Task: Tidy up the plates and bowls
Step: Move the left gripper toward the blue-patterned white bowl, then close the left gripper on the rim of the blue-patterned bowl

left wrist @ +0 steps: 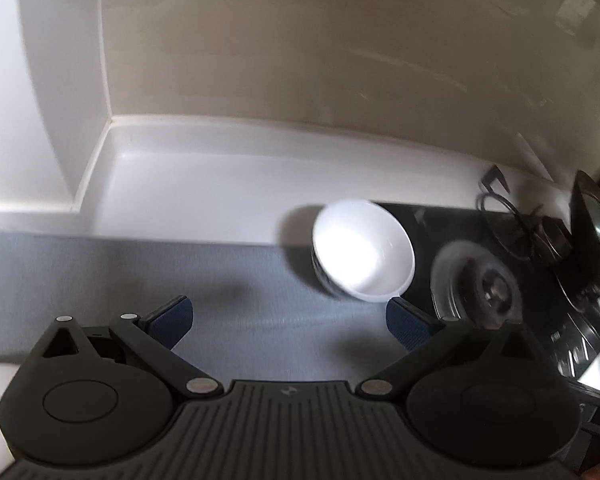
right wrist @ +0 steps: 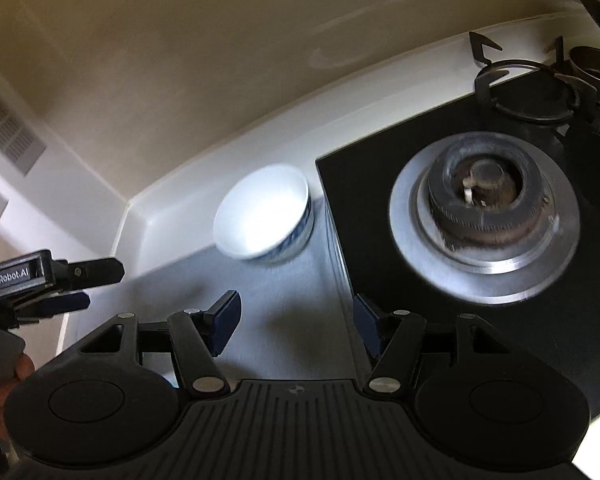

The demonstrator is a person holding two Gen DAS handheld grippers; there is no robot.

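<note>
I see the bowl [left wrist: 364, 250] a bit right of the middle in the left cam, sitting at the far edge of the gray mat [left wrist: 140, 280], just beside the black stove top [left wrist: 452, 224]; in the right cam the same bowl is in the middle, w/ a blue pattern on its outside. It looks like more than one bowl stacked (rims seem doubled, but it's blurry, can't be sure).

My left gripper [left wrist: 288, 322] is wide open w/ nothing in it; the bowl is just past its right blue pad. My right gripper [right wrist: 296, 326] is about half open and has nothing between the pads; it sits low in the frame, apart from the bowl.

I think the bowl is hard, smooth and slippery, prob. china, so it can crack if bumped on the burner [right wrist: 484, 212] side; not heavy, but a stack weighs more. Best spot to grab: pinch the rim wall, one pad inside, one outside; lift straight up, go slow.
</note>
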